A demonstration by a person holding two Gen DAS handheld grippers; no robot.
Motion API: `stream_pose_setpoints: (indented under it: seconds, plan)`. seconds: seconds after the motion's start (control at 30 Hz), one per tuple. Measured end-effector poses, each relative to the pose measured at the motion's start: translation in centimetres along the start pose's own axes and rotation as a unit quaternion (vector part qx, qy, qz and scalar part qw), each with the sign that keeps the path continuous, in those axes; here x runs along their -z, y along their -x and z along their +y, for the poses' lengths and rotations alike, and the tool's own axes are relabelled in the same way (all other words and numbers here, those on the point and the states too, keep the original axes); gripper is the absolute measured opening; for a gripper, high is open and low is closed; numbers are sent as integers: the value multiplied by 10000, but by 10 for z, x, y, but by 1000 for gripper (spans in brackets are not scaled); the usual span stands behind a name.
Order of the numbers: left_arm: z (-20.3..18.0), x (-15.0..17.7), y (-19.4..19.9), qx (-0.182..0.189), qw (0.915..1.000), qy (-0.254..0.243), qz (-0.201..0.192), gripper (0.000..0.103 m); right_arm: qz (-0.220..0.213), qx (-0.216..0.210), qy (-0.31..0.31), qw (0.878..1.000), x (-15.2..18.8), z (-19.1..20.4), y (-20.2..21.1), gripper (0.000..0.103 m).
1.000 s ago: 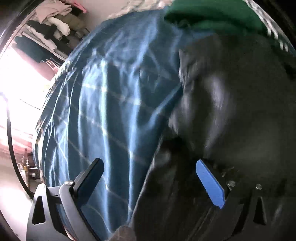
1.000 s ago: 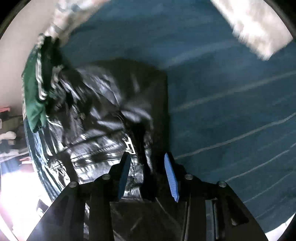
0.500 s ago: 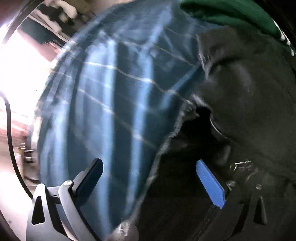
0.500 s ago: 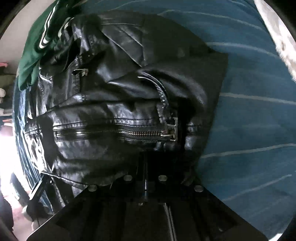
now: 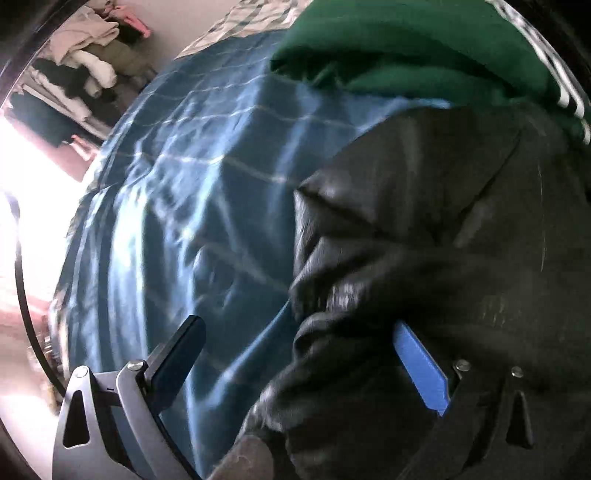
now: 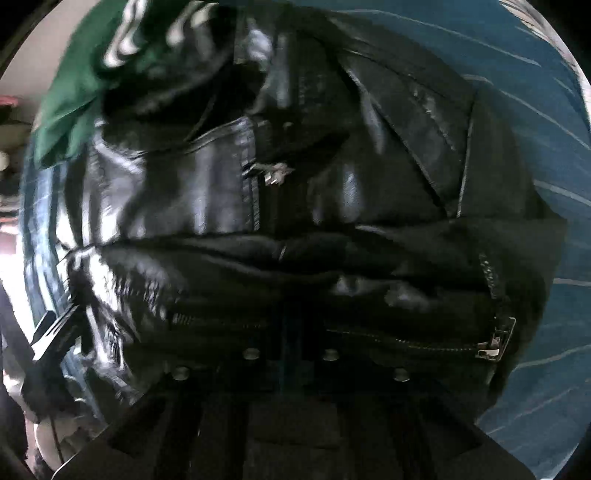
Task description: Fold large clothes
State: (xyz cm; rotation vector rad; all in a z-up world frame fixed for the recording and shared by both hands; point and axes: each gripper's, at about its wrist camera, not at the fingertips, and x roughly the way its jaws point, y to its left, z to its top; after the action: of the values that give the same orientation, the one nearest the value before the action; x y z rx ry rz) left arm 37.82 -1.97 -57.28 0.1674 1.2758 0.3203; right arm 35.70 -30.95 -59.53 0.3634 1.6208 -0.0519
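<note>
A black leather jacket (image 5: 461, 240) lies on a blue striped bedspread (image 5: 192, 206); it fills the right wrist view (image 6: 295, 192), showing zippers and lapels. My left gripper (image 5: 295, 354) is open at the jacket's left edge, its blue right finger (image 5: 421, 373) against the leather and its dark left finger (image 5: 177, 354) over the bedspread. My right gripper (image 6: 290, 347) is shut on the jacket's lower hem, its fingers hidden in the dark leather folds.
A green garment with white stripes (image 5: 424, 48) lies beyond the jacket, also in the right wrist view (image 6: 81, 92). Clothes pile up on shelves (image 5: 85, 70) at far left by a bright window. A light patterned cloth (image 5: 258, 18) lies at the bed's far end.
My right gripper has shut on the jacket hem and pushed it toward the green garment. My left gripper stays open at the jacket's left edge, shifting slightly.
</note>
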Motion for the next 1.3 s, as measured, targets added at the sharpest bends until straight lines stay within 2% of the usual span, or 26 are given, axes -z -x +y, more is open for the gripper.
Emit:
stream_pose_setpoints:
  seconds: [0.1, 0.17, 0.2, 0.23, 0.3, 0.33, 0.4, 0.47, 0.5, 0.53, 0.6, 0.67, 0.7, 0.73, 0.77, 0.8, 0.9, 0.97, 1.1, 1.2, 1.3]
  plan:
    - [10, 1, 3, 280, 9996, -4, 17, 103, -35, 254, -84, 9996, -1, 9, -7, 0]
    - [17, 3, 11, 265, 9996, 7, 45, 103, 13, 359, -100, 9993, -1, 18, -4, 1]
    - [22, 4, 19, 187, 9998, 4, 12, 103, 50, 271, -176, 9995, 1, 21, 1, 10]
    - [21, 4, 23, 148, 9999, -3, -7, 103, 83, 150, -187, 9997, 2, 36, 1, 14]
    - [29, 9, 22, 85, 9999, -14, 52, 103, 110, -265, -7, 9996, 13, 43, 14, 18]
    - [33, 11, 16, 128, 9998, 9, 122, 103, 141, -234, 166, 9995, 20, 47, 17, 19]
    - [40, 15, 3, 365, 9989, 113, 276, 103, 368, 443, 391, 9976, 37, 44, 7, 19]
    - [40, 13, -2, 531, 9980, 127, 313, 103, 520, 1111, 353, 9918, 47, 27, -9, 10]
    - [38, 11, -3, 548, 9979, 91, 328, 103, 450, 1202, 304, 9913, 50, 17, -14, 0]
    - [37, 10, -2, 513, 9982, 53, 298, 103, 418, 1116, 183, 9927, 49, 11, -16, 0]
    - [34, 8, 3, 376, 9991, -75, 200, 103, 490, 870, -98, 9950, 44, 10, -10, 2]
    - [33, 8, 10, 259, 9995, -101, 133, 103, 363, 637, -255, 9970, 42, 12, 7, 15]
    - [33, 9, 17, 141, 9998, -105, 76, 103, 268, 573, -290, 9976, 42, 12, 17, 34]
    - [34, 11, 22, 27, 9999, -122, 45, 103, 210, 550, -295, 9978, 42, 11, 24, 59]
    - [33, 14, 30, -126, 9998, -134, -18, 103, 147, 536, -295, 9980, 45, 9, 32, 68]
    - [32, 17, 36, -253, 9996, -142, -73, 103, 68, 544, -303, 9980, 48, 6, 40, 73]
    - [17, 35, 56, -762, 9964, -343, -159, 103, 118, 570, -293, 9979, 63, -8, 51, 73]
    - [1, 53, 70, -1233, 9902, -596, -278, 103, 253, 528, -299, 9978, 77, -20, 50, 73]
    - [-37, 99, 95, -1790, 9785, -994, -240, 103, 329, 674, -204, 9970, 102, -66, 51, 73]
    - [-77, 139, 122, -2004, 9728, -1149, -157, 103, 405, 758, -36, 9963, 112, -108, 47, 73]
    - [-126, 182, 153, -2166, 9670, -1340, -66, 103, 495, 778, 106, 9957, 124, -131, 45, 73]
